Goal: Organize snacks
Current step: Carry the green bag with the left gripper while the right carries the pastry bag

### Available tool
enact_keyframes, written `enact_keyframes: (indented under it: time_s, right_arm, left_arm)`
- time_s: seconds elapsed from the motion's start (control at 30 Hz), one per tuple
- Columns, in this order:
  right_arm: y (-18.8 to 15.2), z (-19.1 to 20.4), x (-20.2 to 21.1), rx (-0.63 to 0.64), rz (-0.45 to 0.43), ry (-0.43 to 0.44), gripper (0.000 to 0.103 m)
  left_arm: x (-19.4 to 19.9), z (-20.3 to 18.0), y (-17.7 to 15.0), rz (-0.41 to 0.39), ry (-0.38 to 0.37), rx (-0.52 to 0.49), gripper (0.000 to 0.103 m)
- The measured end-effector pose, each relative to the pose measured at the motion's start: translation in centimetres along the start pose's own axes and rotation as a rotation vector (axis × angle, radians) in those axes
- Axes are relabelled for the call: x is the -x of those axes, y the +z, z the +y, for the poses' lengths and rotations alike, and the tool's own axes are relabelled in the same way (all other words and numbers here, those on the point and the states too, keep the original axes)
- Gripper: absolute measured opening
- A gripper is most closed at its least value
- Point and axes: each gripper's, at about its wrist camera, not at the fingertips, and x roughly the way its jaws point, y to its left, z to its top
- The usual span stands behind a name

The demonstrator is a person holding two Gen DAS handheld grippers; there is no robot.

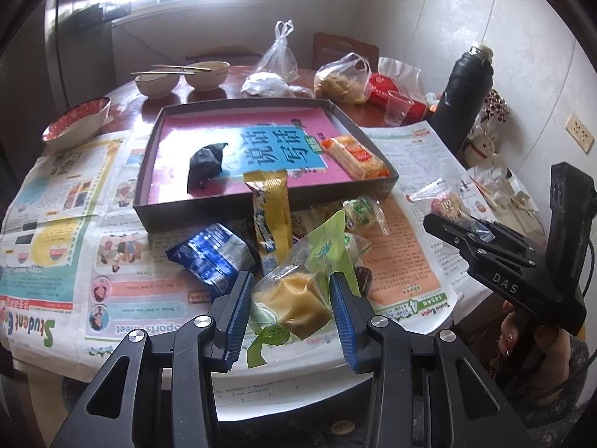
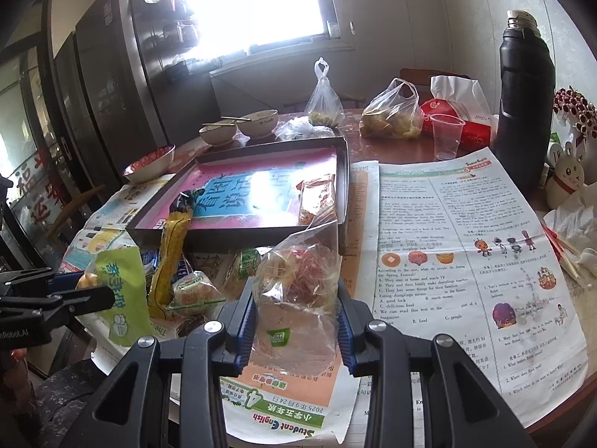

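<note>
A shallow dark box (image 1: 261, 207) with a pink and blue lining holds a black packet (image 1: 206, 162) and an orange cracker pack (image 1: 354, 156); the box also shows in the right wrist view (image 2: 231, 237). My left gripper (image 1: 289, 311) is shut on a green-wrapped yellow cake (image 1: 298, 298) at the near table edge. My right gripper (image 2: 296, 330) is shut on a clear bag of reddish snack (image 2: 298, 283). Loose snacks lie before the box: a blue packet (image 1: 211, 255), a long yellow packet (image 1: 270, 212) leaning on the box rim, and a small green-labelled cake (image 2: 196, 293).
Newspapers (image 2: 466, 261) cover the round table. At the back stand bowls with chopsticks (image 1: 186, 74), a red-patterned bowl (image 1: 76, 123), plastic bags (image 1: 343, 78), a clear cup (image 2: 446, 136), a red tissue pack (image 2: 470, 127) and a tall black flask (image 2: 526, 104).
</note>
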Motion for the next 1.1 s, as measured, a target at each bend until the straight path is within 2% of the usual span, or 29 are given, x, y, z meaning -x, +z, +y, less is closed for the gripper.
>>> enact_keyframes:
  time_s: [0.23, 1.1]
  right_arm:
    - [0.4, 0.0, -0.1, -0.005, -0.004, 0.027, 0.038]
    - [3.0, 1.7, -1.0, 0.028, -0.023, 0.038, 0.038]
  left_arm:
    - [0.4, 1.1, 1.1, -0.032, 0.009, 0.023, 0.043]
    - [-1.2, 5.8, 6.3, -0.096, 0.058, 0.127, 0.043]
